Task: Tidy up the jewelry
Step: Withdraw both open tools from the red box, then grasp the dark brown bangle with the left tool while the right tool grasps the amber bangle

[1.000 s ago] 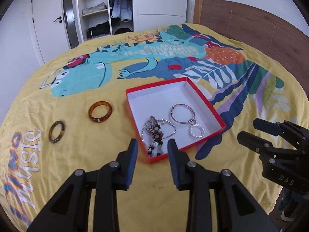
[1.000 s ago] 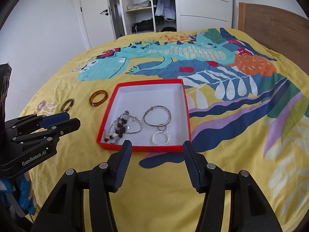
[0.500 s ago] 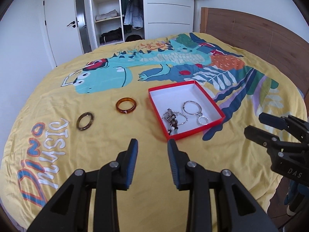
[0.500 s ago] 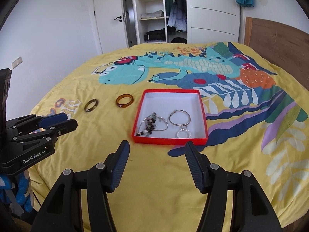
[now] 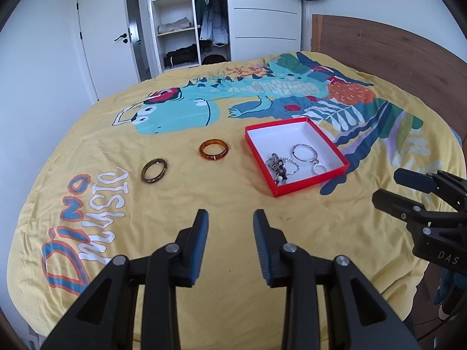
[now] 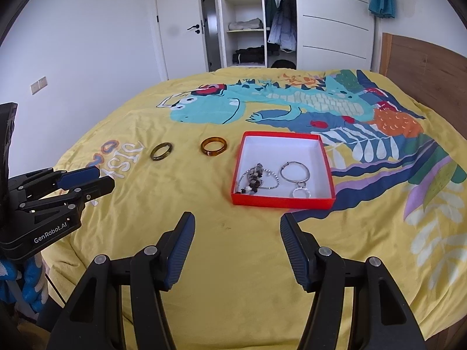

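Observation:
A red box with a white inside (image 5: 341, 156) (image 6: 327, 160) lies on the yellow bed cover. In it are a beaded bracelet (image 5: 277, 165) (image 6: 254, 178) and a silver ring chain (image 5: 305, 153) (image 6: 294, 172). An amber bangle (image 5: 213, 149) (image 6: 214, 145) and a dark olive bangle (image 5: 154, 170) (image 6: 161, 151) lie on the cover left of the box. My left gripper (image 5: 230, 221) (image 6: 99, 178) is open and empty, well short of the bangles. My right gripper (image 6: 237, 224) (image 5: 388, 186) is open and empty, near the box's front edge.
The bed cover (image 5: 233, 204) has a dinosaur print. A wooden headboard (image 5: 394, 52) stands at the right. An open wardrobe (image 5: 189, 29) and a white door (image 5: 99, 43) are beyond the bed. The bed's near edge runs below both grippers.
Both grippers have pulled back and up from the box, so the box and bangles look smaller and farther. Both jaws stay open. The jewelry has not moved.

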Action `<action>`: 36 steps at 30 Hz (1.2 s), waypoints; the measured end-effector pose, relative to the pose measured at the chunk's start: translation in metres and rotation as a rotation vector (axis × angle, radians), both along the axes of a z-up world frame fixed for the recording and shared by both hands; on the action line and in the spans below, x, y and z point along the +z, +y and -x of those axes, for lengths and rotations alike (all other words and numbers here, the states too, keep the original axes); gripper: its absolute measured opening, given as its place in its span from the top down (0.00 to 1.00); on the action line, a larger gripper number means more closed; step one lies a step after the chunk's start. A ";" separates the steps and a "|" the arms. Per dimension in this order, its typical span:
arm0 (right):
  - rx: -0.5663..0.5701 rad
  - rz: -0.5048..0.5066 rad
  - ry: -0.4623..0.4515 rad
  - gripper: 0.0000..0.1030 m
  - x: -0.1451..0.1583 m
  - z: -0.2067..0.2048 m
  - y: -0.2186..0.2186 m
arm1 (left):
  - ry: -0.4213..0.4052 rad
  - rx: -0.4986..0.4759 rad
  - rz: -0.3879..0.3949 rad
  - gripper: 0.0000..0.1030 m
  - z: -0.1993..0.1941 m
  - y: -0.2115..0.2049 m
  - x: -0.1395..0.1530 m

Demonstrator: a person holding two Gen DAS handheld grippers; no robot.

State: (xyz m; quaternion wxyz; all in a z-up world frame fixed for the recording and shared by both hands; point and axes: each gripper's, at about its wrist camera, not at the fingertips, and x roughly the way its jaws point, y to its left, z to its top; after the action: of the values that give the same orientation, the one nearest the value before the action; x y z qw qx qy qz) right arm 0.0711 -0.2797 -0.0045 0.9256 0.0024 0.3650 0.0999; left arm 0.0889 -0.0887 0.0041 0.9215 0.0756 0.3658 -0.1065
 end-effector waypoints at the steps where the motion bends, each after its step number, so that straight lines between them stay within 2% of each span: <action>1: 0.004 0.002 0.002 0.42 -0.001 -0.001 0.003 | 0.002 0.006 0.000 0.71 0.000 0.004 -0.001; 8: 0.042 0.018 0.019 0.42 -0.007 -0.014 0.025 | 0.022 0.052 0.001 0.71 -0.009 0.025 -0.012; 16: 0.103 0.028 0.050 0.41 -0.019 -0.045 0.050 | 0.073 0.104 0.008 0.71 -0.038 0.048 -0.034; 28: 0.181 0.015 0.118 0.41 -0.059 -0.121 0.083 | 0.221 0.237 0.012 0.71 -0.111 0.105 -0.098; 36: 0.236 -0.013 0.148 0.42 -0.083 -0.186 0.113 | 0.240 0.334 0.043 0.71 -0.180 0.146 -0.114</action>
State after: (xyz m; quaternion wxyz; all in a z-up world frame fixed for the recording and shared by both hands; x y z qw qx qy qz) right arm 0.2567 -0.1670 -0.0880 0.8780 -0.0272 0.4292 0.2101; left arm 0.2693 0.0571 -0.1094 0.8776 -0.0188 0.4780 0.0317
